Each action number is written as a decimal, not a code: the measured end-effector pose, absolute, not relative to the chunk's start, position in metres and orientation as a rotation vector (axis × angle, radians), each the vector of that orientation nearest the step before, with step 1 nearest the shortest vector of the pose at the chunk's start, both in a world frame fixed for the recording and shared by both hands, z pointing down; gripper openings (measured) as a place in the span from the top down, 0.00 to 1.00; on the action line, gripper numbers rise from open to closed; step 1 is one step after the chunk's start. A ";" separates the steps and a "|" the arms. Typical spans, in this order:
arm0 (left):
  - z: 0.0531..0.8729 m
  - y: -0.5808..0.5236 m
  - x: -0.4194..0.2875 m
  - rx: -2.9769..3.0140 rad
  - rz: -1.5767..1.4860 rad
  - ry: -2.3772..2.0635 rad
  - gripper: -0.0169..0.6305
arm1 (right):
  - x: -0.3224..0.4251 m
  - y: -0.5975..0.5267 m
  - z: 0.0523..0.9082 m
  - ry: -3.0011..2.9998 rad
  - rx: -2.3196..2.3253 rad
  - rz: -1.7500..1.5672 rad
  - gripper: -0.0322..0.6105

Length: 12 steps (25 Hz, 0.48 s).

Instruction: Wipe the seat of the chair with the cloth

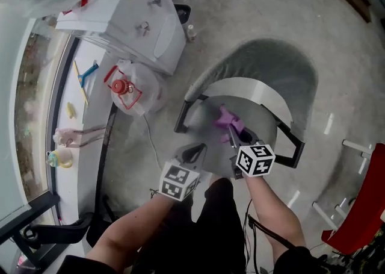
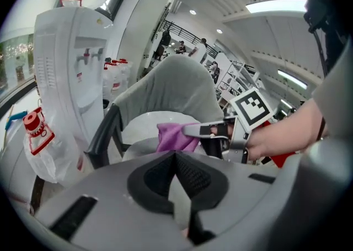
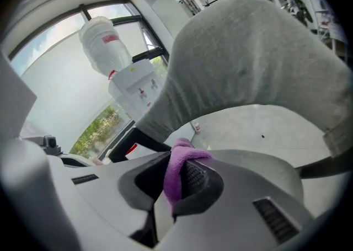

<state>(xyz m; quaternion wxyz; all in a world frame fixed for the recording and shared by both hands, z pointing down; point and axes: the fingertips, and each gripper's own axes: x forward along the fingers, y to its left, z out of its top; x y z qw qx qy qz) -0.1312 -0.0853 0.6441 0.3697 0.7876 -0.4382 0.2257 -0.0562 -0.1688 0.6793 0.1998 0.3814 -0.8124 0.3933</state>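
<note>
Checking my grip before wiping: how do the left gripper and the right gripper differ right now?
The right gripper is shut on the purple cloth; the left gripper is shut on nothing. The right gripper reaches over the chair seat; the left gripper hangs back near its front edge. Shared: both have their jaws together.

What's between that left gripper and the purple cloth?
Only bare chair seat. The head view shows the left gripper, shut and empty, at the seat's near edge, with nothing before the purple cloth clamped in the right gripper.
</note>
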 end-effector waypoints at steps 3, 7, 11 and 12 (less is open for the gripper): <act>0.646 -0.092 -0.109 2.039 0.595 -1.082 0.96 | -0.005 -0.190 0.675 -2.218 1.246 1.097 0.90; 0.650 -0.102 -0.084 2.069 0.610 -1.035 0.96 | 0.065 -0.213 0.693 -2.071 1.451 1.084 0.90; 0.660 -0.109 -0.068 2.071 0.620 -1.001 0.96 | 0.113 -0.225 0.729 -1.886 1.564 1.075 0.90; 0.662 -0.111 -0.066 2.061 0.608 -0.999 0.96 | 0.121 -0.227 0.740 -1.853 1.573 1.090 0.90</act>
